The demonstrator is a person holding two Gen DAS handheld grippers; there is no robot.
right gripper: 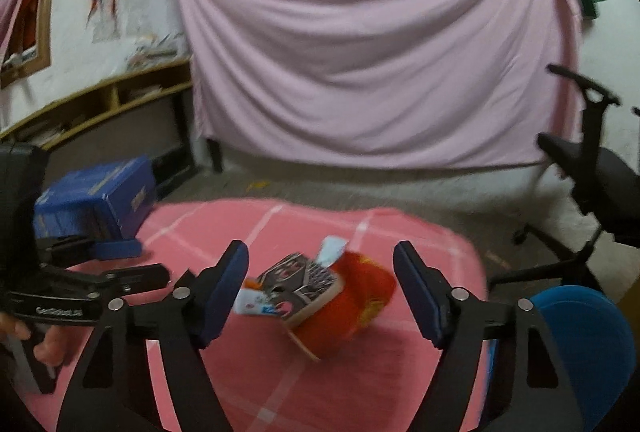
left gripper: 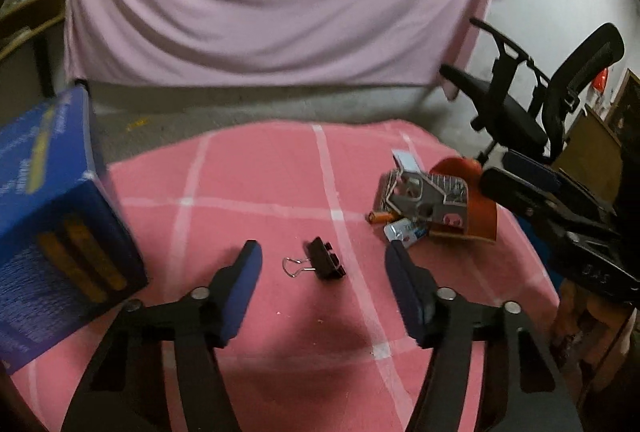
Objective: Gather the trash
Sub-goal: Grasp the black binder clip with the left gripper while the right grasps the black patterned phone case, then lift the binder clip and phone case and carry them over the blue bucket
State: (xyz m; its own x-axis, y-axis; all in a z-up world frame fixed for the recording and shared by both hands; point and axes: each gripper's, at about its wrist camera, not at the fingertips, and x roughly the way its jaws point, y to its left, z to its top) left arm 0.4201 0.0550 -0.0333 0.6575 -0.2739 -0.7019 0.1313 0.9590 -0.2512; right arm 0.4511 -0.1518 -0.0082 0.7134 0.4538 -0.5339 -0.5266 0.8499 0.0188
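- A pink checked cloth (left gripper: 280,168) covers the table; a pink sheet (left gripper: 276,0) hangs behind it.
- A blue box (left gripper: 52,216) stands at the cloth's left edge.
- A tipped orange container (right gripper: 352,296) lies on the cloth's right side, wrappers (right gripper: 294,274) spilling from its mouth.
- The left gripper (left gripper: 324,264) has its fingers spread apart, pressing on nothing.
- The right gripper (right gripper: 320,268) likewise stands empty, facing the container.
- A black binder clip (left gripper: 324,259) lies on the cloth between the left fingers, untouched.
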